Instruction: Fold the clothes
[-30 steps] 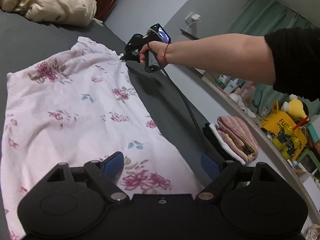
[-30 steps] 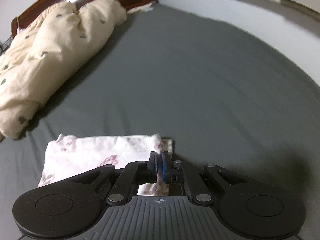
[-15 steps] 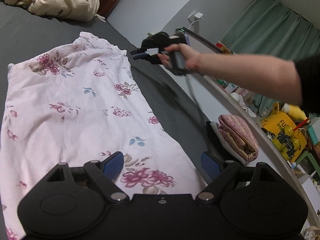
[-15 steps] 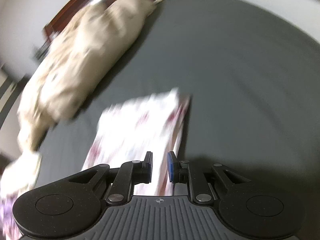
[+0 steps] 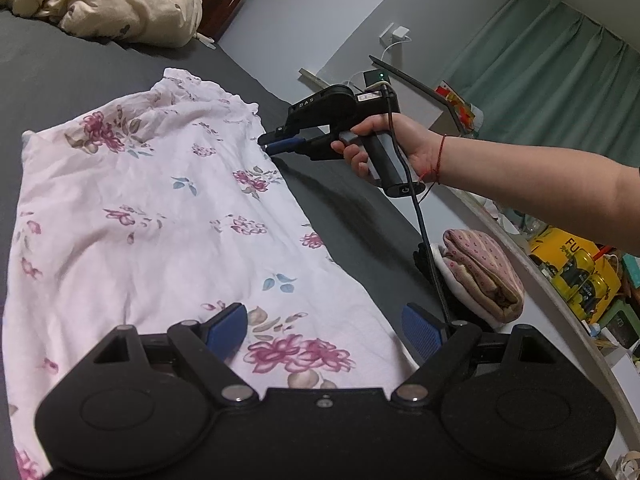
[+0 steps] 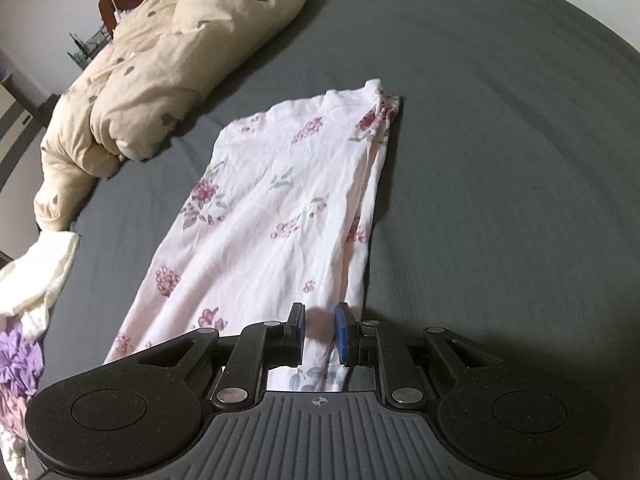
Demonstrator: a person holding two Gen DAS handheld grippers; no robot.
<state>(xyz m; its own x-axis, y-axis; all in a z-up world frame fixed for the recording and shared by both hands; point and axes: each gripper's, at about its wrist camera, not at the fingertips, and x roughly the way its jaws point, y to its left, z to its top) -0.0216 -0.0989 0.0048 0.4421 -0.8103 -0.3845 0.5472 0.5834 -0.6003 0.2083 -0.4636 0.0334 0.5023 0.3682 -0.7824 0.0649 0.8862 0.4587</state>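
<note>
Two sets of fingers bracket the floral garment (image 5: 160, 208). The left gripper (image 5: 326, 330), at the bottom of its own view, stands spread wide over the near hem, pads clear of the cloth. The right gripper (image 6: 320, 334) has its fingers only slightly parted, nothing pinched between them, hovering at the cloth's right edge; in the left view it sits mid-frame, beside the far right edge of the garment. The garment lies flat and lengthwise on the bed (image 6: 500, 160), already narrowed, with layered edges along its right side. It looks thin, light and limp, likely to sag and slip, so corners or doubled edges seem the best holds. A cream duvet (image 6: 160, 60) fills the upper left; folded clothes (image 5: 480, 272) sit at the lower right, green curtains (image 5: 560, 80) above.
</note>
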